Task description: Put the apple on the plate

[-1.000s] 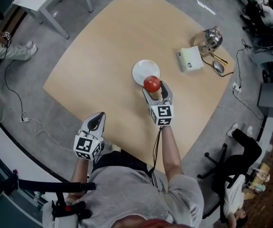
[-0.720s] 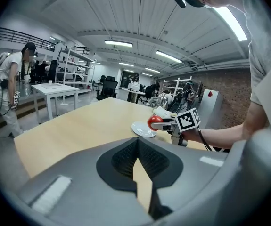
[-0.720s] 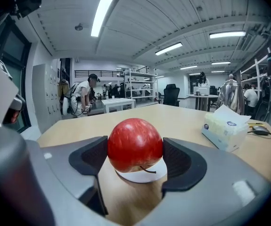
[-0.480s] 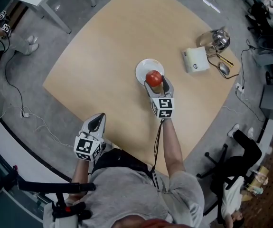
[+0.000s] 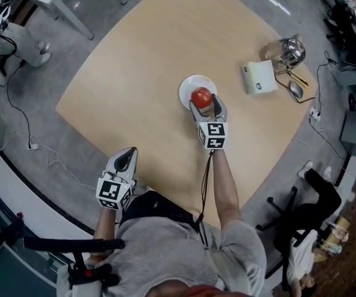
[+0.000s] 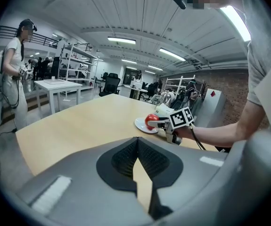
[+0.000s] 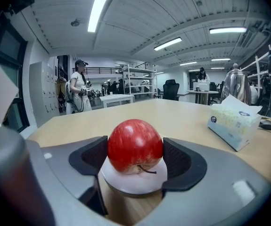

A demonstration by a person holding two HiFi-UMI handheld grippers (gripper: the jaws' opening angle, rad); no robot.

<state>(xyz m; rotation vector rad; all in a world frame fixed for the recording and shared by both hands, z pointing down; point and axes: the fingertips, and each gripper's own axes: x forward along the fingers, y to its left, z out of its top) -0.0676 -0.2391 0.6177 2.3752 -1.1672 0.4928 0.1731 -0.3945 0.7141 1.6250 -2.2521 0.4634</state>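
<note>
My right gripper (image 5: 206, 107) pinches the red apple (image 7: 135, 146) between its two jaws. The apple is right over the white plate (image 7: 126, 185). I cannot tell if it touches it. The plate sits on the big wooden table (image 5: 134, 73). A tissue box (image 5: 259, 77) and a shiny kettle (image 5: 288, 51) stand far off to my right. My left gripper (image 5: 125, 158) is pressed together with nothing in it, back near my body.

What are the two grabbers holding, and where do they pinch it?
The right gripper pinches the red apple by its two sides, over the white plate. The left gripper holds nothing; its jaws are shut.
</note>
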